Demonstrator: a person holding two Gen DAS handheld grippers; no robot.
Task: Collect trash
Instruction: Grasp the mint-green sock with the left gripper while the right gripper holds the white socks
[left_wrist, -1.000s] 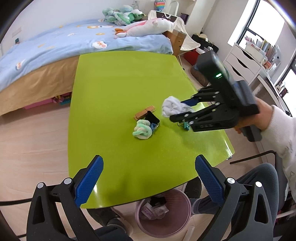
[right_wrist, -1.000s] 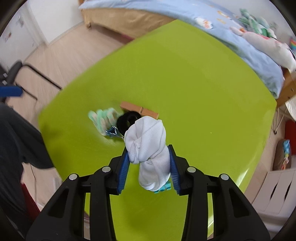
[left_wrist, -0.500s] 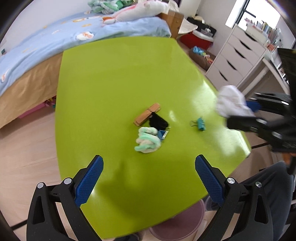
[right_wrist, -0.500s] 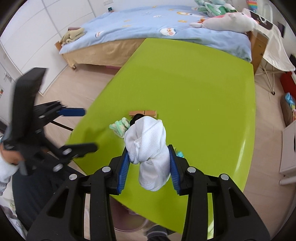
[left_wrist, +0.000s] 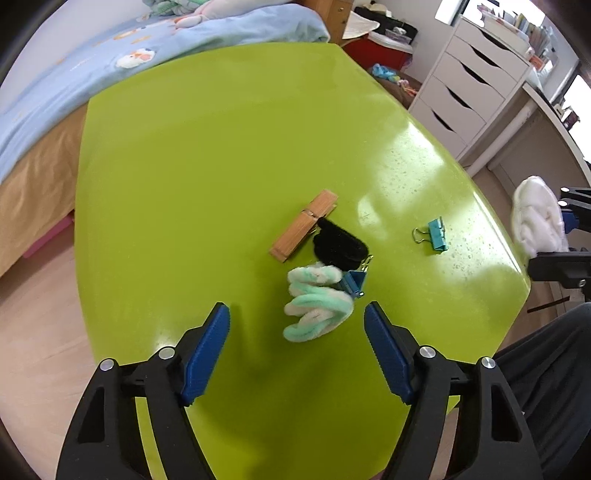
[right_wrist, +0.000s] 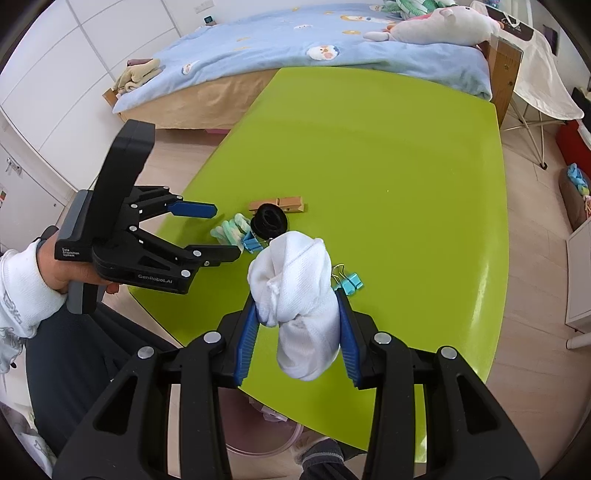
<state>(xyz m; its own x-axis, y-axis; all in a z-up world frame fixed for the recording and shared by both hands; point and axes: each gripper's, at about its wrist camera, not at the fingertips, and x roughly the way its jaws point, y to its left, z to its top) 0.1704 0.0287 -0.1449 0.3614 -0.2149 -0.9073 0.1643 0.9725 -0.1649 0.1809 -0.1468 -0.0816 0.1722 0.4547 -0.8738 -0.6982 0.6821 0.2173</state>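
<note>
My right gripper is shut on a white balled sock and holds it above the green table's near edge; the sock also shows at the right of the left wrist view. My left gripper is open, just short of a mint-and-white fuzzy sock on the table. The left gripper shows in the right wrist view beside that sock. A pink bin sits partly hidden under the table edge.
A wooden clothespin, a black roll, a blue binder clip and a teal binder clip lie on the table. A bed stands behind it, white drawers to the right.
My right gripper carried the white sock back off the table toward its near edge. My left gripper moved forward to the mint sock.
</note>
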